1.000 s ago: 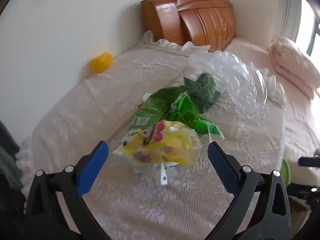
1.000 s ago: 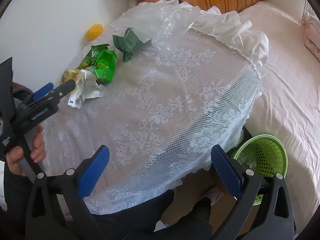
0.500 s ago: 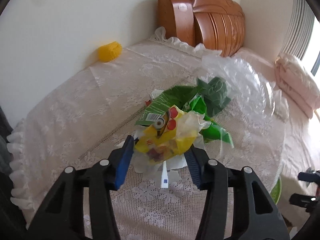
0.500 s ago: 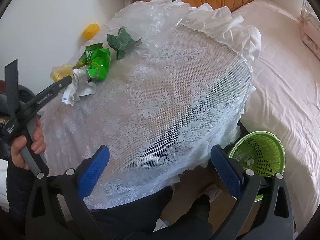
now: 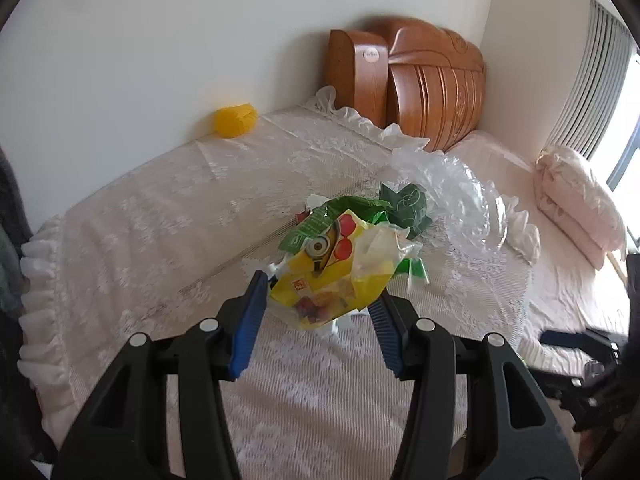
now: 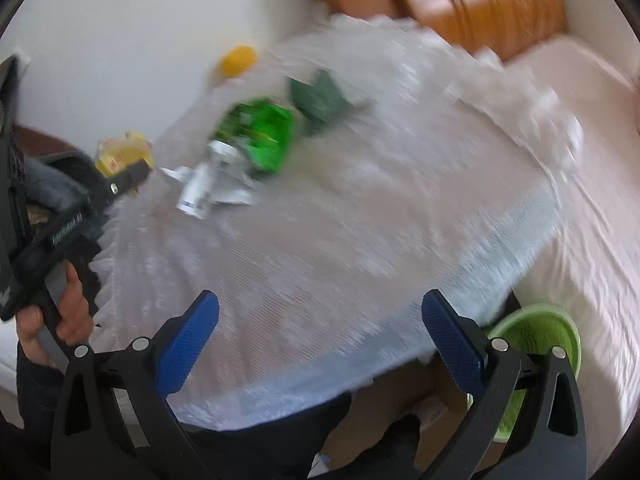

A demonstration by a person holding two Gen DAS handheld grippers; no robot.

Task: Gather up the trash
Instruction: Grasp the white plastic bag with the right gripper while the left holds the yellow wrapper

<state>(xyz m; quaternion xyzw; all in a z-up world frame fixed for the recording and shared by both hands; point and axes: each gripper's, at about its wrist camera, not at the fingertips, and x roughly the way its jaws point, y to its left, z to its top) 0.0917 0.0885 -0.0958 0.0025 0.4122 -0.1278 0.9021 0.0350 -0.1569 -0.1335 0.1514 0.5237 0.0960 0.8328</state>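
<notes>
My left gripper [image 5: 318,300] is shut on a yellow Minions snack wrapper [image 5: 332,276] and holds it above the lace-covered table [image 5: 160,216]; the wrapper also shows in the right wrist view [image 6: 124,154]. Behind it lie a bright green wrapper [image 6: 260,136], a dark green wrapper [image 5: 408,202] and a clear plastic bag [image 5: 460,196]. White crumpled paper [image 6: 212,184] lies on the cloth. My right gripper [image 6: 320,344] is open and empty over the table's near edge. A green waste basket [image 6: 540,344] stands on the floor to the right.
A yellow ball [image 5: 235,119] sits at the wall. A wooden headboard [image 5: 420,92] and a pink bed [image 5: 560,272] with a folded pink quilt [image 5: 576,200] lie to the right.
My left gripper has closed on the yellow wrapper and lifted it off the pile. My right gripper has swung toward the table; its view is blurred.
</notes>
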